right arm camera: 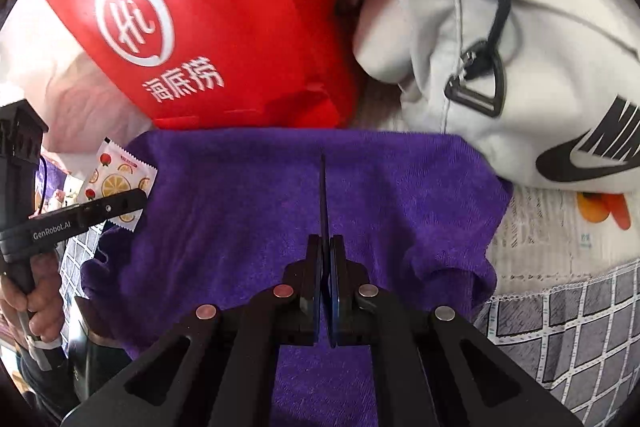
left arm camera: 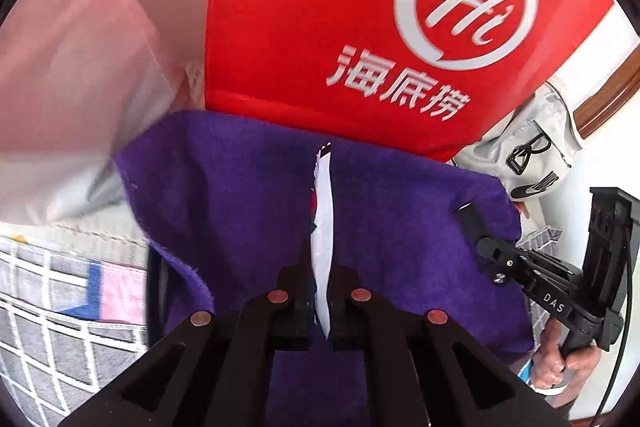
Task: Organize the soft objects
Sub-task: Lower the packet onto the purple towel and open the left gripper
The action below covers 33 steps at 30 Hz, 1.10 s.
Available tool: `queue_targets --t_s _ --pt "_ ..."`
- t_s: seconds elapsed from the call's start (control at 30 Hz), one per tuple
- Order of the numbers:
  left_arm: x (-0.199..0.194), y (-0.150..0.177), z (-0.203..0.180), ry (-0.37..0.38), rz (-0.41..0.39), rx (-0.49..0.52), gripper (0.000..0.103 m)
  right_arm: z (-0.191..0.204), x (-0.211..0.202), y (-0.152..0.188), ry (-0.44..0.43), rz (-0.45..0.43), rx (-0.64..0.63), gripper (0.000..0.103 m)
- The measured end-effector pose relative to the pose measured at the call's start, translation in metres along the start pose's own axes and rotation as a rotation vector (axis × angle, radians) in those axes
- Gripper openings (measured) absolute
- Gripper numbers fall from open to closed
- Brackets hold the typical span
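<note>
A purple towel lies spread below both grippers; it also shows in the right wrist view. My left gripper is shut on a white sachet seen edge-on; the right wrist view shows its fruit print. My right gripper is shut on a thin dark blue flat item, seen edge-on above the towel. The right gripper shows in the left wrist view at the towel's right edge, the left gripper in the right wrist view at its left edge.
A red bag with a white logo stands behind the towel, also in the right wrist view. A grey Nike bag lies at the right. A grey checked blanket and a white quilted cover lie underneath.
</note>
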<state>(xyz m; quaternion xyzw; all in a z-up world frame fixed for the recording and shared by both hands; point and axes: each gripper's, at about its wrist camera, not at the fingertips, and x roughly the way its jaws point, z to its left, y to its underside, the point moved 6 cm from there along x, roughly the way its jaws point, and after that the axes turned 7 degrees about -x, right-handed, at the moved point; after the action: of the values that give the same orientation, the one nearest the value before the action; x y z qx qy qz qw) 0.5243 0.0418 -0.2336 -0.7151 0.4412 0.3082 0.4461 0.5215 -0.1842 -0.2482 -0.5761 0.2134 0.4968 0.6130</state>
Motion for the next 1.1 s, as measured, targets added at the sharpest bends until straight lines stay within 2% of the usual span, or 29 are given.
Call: queue_targets --t_s 0.27,0.37,0.4,0.43,0.47,0.5,0.53,0.6,0.73,0.87,1.0,1.1 --pt "0.007 -0.002 -0.001 0.006 -0.013 -0.001 0.004 -0.003 0.002 0.002 0.014 0.004 -0.015 0.007" --pt "0.009 -0.003 -0.002 0.007 -0.016 -0.004 0.006 0.000 0.002 -0.001 0.024 -0.002 -0.029 0.014" --pt "0.009 -0.004 -0.001 0.006 -0.015 -0.009 0.008 0.001 -0.001 -0.002 0.041 -0.008 -0.039 0.023" --pt "0.007 -0.004 0.002 0.002 -0.016 -0.013 0.020 0.002 -0.004 -0.003 0.053 -0.016 -0.043 0.037" --pt "0.006 -0.004 0.003 -0.013 -0.020 -0.014 0.034 0.002 -0.007 -0.003 0.063 -0.028 -0.046 0.046" --pt "0.004 -0.005 0.005 -0.023 -0.025 -0.011 0.038 0.003 -0.013 -0.004 0.067 -0.045 -0.049 0.060" --pt "0.002 -0.006 0.005 -0.031 -0.032 -0.005 0.042 0.004 -0.016 -0.004 0.066 -0.054 -0.050 0.070" --pt "-0.002 -0.007 0.004 -0.037 -0.043 -0.001 0.044 0.008 -0.022 -0.005 0.059 -0.070 -0.061 0.071" --pt "-0.011 -0.009 0.005 -0.054 -0.057 -0.005 0.053 0.008 -0.026 -0.009 0.061 -0.082 -0.052 0.075" --pt "-0.022 -0.009 0.004 -0.108 -0.066 0.021 0.054 0.005 -0.027 -0.012 0.055 -0.047 -0.011 0.080" --pt "-0.039 -0.010 0.004 -0.134 -0.095 0.020 0.057 0.015 -0.036 -0.013 0.097 -0.044 -0.025 0.080" --pt "-0.056 -0.009 0.003 -0.163 -0.124 0.026 0.067 0.026 -0.052 -0.009 0.144 -0.076 -0.066 0.080"
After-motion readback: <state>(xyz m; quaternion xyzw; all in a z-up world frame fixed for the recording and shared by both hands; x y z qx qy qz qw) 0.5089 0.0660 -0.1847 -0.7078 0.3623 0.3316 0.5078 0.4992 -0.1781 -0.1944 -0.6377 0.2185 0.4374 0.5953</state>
